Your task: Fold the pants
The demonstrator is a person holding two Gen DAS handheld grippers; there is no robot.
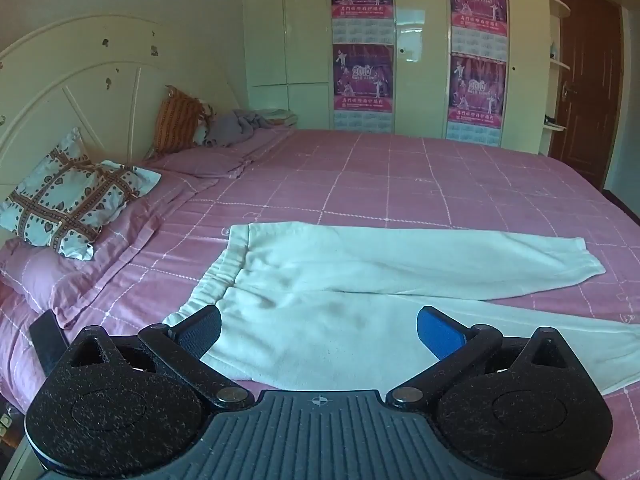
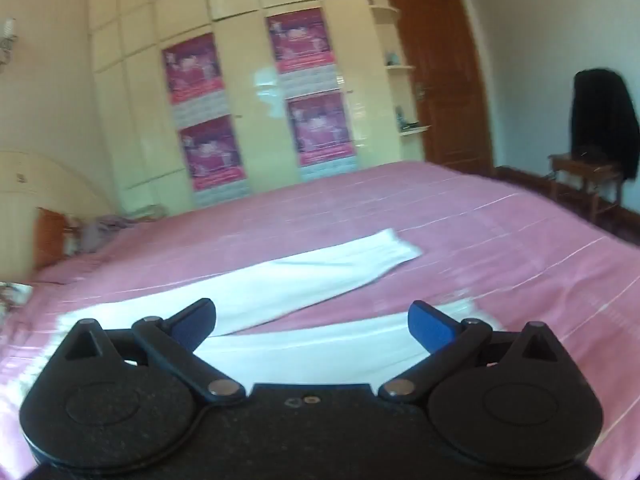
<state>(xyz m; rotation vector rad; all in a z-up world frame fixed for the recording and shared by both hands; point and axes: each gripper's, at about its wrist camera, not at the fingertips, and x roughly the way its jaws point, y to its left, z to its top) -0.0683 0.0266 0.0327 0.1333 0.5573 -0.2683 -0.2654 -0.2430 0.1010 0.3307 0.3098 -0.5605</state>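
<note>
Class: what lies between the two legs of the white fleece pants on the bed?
Only bare pink checked bedsheet, a wedge widening toward the cuffs of the white fleece pants; clearest in the left wrist view.

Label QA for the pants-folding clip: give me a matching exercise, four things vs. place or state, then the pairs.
Column 1:
1. white pants
2. heart-print pillow
3. left gripper
4. black garment

Column 2:
A. open, holding nothing
B. leaning at the headboard
C. hanging by the wall above a wooden stool
D. spread flat on the pink bedspread, legs apart

Pairs: 1-D, 2-B, 3-A, 4-C
</note>
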